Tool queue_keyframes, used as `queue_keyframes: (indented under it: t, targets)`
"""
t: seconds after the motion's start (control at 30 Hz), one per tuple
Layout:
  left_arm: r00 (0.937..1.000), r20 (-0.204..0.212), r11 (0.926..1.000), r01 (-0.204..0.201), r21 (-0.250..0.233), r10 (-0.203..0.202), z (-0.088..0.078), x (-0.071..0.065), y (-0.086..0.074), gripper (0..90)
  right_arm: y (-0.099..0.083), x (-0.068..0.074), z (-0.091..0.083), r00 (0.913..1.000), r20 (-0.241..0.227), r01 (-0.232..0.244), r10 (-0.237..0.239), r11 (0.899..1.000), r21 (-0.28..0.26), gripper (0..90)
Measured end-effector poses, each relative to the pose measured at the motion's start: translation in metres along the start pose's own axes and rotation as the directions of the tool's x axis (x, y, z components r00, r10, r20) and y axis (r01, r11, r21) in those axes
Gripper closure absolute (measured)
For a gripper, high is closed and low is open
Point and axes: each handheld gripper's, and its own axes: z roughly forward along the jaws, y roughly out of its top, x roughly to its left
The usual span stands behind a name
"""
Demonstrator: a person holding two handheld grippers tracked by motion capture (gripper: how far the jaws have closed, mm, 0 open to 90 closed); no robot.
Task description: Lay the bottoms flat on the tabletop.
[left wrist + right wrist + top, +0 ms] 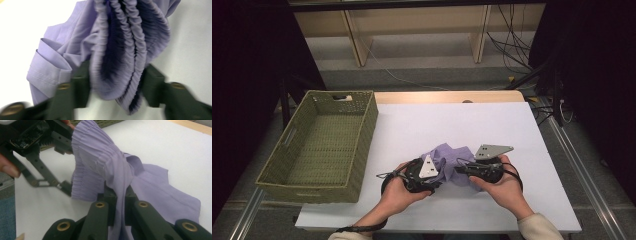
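The right gripper (119, 192) has its jaws pinched tight on a fold of the lilac garment (107, 165), lifting the gathered elastic band off the table so that it hangs as a loose arch. That raised, taut fold seems meant to give the other tool an edge to take. The left gripper (116, 80) stands with its jaws part-way apart, one on either side of the ruched band (120, 50); the cloth lies between them, but whether the pads already press on it I cannot tell, since that view is blurred.

From above, the garment (451, 159) sits bunched between the two grippers, left (439, 176) and right (460, 169), near the front edge of the white table (422, 125), a little right of its middle. The plain hemmed part trails flat towards the back right. A woven green basket (362, 145) stands at the table's left edge, well apart from the cloth, probably where the cloth is bound.
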Motion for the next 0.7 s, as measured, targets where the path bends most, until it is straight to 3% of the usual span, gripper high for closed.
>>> queue_keyframes:
  t: [0.1,0.2,0.4,0.7]
  targets:
    - [0.9999,0.011,1.0,-0.002,-0.008,0.002,-0.003,0.002,0.0,67.7,0.0,0.0,0.0,1.0,0.0,-0.003,0.003,1.0,-0.004,86.6]
    - [0.9989,0.033,0.9993,0.034,-0.013,-0.034,-0.007,0.003,0.0,74.4,0.0,0.0,-0.001,1.0,0.001,0.0,0.0,1.0,-0.007,86.5]
    - [0.996,0.04,0.9966,0.08,-0.019,-0.08,-0.018,0.005,0.002,77.1,-0.001,0.002,-0.003,1.0,-0.002,-0.005,0.005,1.0,-0.022,85.7]
    - [0.997,0.036,0.9974,0.07,-0.017,-0.069,-0.05,-0.007,0.003,77.6,0.0,0.016,-0.011,0.9992,-0.04,-0.007,0.005,0.998,-0.055,85.5]
